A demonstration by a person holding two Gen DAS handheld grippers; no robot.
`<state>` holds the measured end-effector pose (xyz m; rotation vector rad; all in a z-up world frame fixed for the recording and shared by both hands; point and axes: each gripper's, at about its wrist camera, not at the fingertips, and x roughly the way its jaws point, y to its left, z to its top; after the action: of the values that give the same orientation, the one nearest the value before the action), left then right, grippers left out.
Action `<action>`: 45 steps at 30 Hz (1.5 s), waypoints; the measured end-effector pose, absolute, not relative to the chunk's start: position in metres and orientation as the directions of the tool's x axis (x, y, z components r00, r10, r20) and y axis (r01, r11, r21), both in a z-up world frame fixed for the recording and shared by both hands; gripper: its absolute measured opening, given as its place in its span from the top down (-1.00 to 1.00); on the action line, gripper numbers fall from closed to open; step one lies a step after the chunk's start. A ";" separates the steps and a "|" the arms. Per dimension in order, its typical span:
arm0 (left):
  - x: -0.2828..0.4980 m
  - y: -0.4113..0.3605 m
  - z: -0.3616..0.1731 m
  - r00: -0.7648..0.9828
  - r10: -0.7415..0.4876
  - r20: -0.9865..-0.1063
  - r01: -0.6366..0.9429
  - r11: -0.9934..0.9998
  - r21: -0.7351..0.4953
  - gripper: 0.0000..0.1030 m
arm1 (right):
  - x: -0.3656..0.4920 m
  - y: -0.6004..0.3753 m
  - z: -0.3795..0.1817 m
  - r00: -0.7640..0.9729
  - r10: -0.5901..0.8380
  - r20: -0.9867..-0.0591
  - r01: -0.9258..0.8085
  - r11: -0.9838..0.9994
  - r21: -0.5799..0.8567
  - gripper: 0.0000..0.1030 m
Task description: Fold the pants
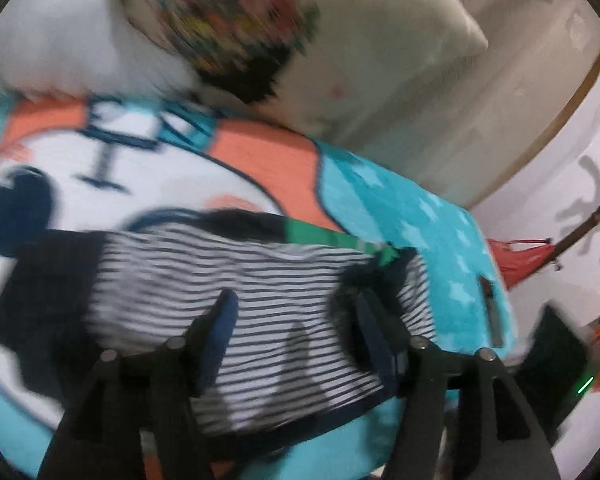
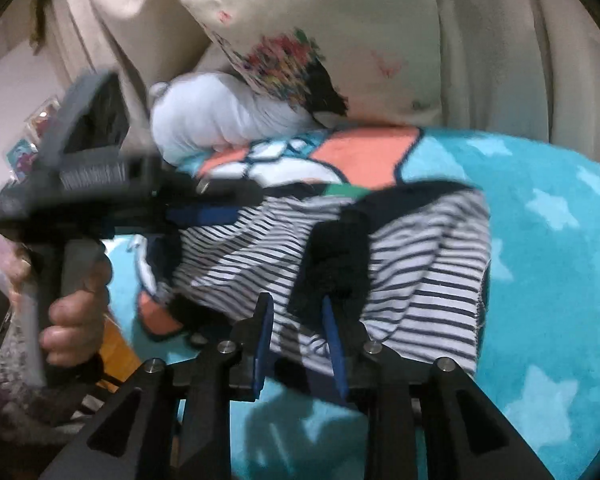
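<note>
The striped navy-and-white pants (image 1: 240, 300) lie on a teal blanket with stars and a cartoon print (image 1: 420, 216); they have dark cuffs and a green patch. My left gripper (image 1: 296, 308) is open, its fingers spread over the striped cloth, holding nothing. In the right wrist view the pants (image 2: 420, 264) lie bunched and partly folded. My right gripper (image 2: 296, 308) is open, with a dark cuff of the pants (image 2: 336, 256) just ahead of its fingertips. The left gripper's body (image 2: 100, 184) and the hand holding it show at the left.
A cream cushion with a colourful print (image 2: 300, 60) and a white stuffed bundle (image 2: 220, 112) lie at the blanket's far edge. A red cloth (image 1: 520, 260) hangs beyond the bed's right side. Both views are motion-blurred.
</note>
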<state>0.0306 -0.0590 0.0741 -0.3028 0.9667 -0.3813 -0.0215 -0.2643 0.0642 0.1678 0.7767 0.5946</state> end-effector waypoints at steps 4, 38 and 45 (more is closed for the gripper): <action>0.014 -0.044 0.085 0.610 -0.322 -0.724 0.161 0.945 -0.285 -0.32 | -0.013 -0.289 0.088 0.662 0.469 -0.585 -0.324 0.882 0.342 0.45; -0.022 0.153 0.054 0.689 -0.232 -0.686 -0.253 0.811 -0.528 -0.61 | 0.030 -0.124 0.077 0.421 0.571 -0.704 -0.424 0.811 0.404 -0.21; -0.040 0.184 0.049 0.683 -0.185 -0.706 -0.326 0.788 -0.522 -0.61 | 0.057 -0.024 0.079 0.353 0.508 -0.785 -0.540 0.796 0.273 -0.20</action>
<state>-0.0397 0.1837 0.0493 -0.6775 0.8309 0.0864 0.0574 -0.0241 0.0785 -0.0353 1.0022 0.6778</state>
